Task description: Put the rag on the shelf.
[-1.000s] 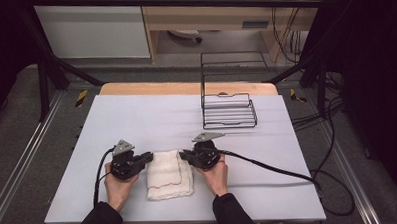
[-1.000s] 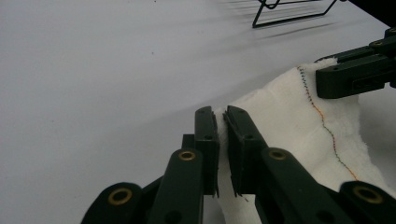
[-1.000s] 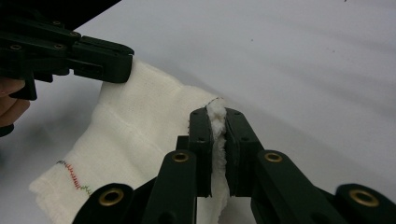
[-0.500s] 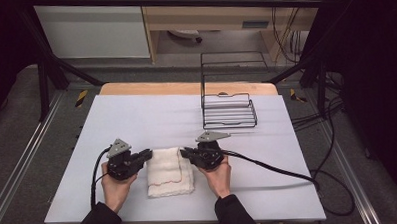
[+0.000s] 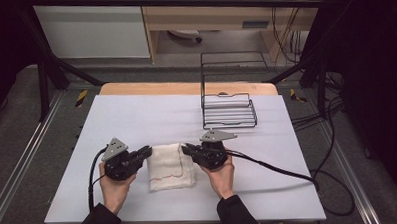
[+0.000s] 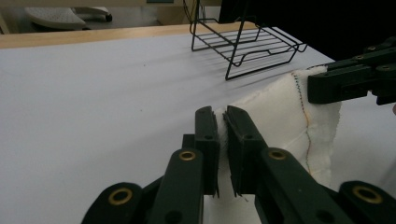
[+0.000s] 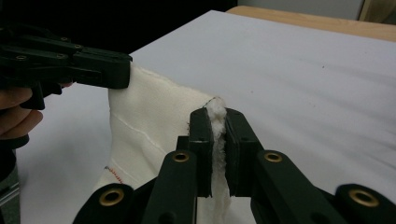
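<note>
Partly hidden between both grippers' fingers, the white cloth is pinched at two corners.

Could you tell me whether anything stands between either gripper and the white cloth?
Nothing visible does. The left gripper is shut on the cloth at its far left corner, and the right gripper is shut on its far right corner.
</note>
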A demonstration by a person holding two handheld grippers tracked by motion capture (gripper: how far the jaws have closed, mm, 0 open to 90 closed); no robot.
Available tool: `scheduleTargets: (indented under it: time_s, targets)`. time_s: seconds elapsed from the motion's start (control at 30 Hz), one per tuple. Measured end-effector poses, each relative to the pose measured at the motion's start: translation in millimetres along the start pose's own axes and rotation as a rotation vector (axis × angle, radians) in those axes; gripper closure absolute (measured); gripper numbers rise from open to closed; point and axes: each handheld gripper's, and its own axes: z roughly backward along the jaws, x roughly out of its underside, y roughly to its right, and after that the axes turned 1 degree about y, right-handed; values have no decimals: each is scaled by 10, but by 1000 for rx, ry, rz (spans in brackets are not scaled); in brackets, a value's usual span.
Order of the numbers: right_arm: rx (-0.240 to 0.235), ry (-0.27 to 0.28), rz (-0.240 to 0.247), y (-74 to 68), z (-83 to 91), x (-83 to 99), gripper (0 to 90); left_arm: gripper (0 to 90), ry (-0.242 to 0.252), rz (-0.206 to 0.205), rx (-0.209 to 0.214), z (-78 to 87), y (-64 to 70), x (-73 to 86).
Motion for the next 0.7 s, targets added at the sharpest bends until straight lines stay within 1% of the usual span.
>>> scheduleTargets:
  time_s: [0.03,0.07,0.3,0.37,0.53,0.63,0.67,0.7]
  targets:
    - [0,0,0,0,0,0,830,828,9,-3,0,7,8,-4]
    - [1,15,4,-10,24,-11,830,829,21,-8,-1,20,24,-12]
    - [5,65,27,-36,107,-51,831,828,53,-7,10,63,54,-47]
    - [7,79,28,-43,130,-65,830,828,70,-16,11,89,82,-70]
    - [7,102,37,-51,190,-97,831,828,86,-24,13,109,123,-94]
    - [9,116,41,-53,218,-115,831,829,97,-36,6,118,143,-122]
    - [9,116,41,-53,218,-115,831,828,97,-36,6,118,143,-122]
    - [11,125,42,-56,236,-126,831,828,101,-26,14,116,152,-128]
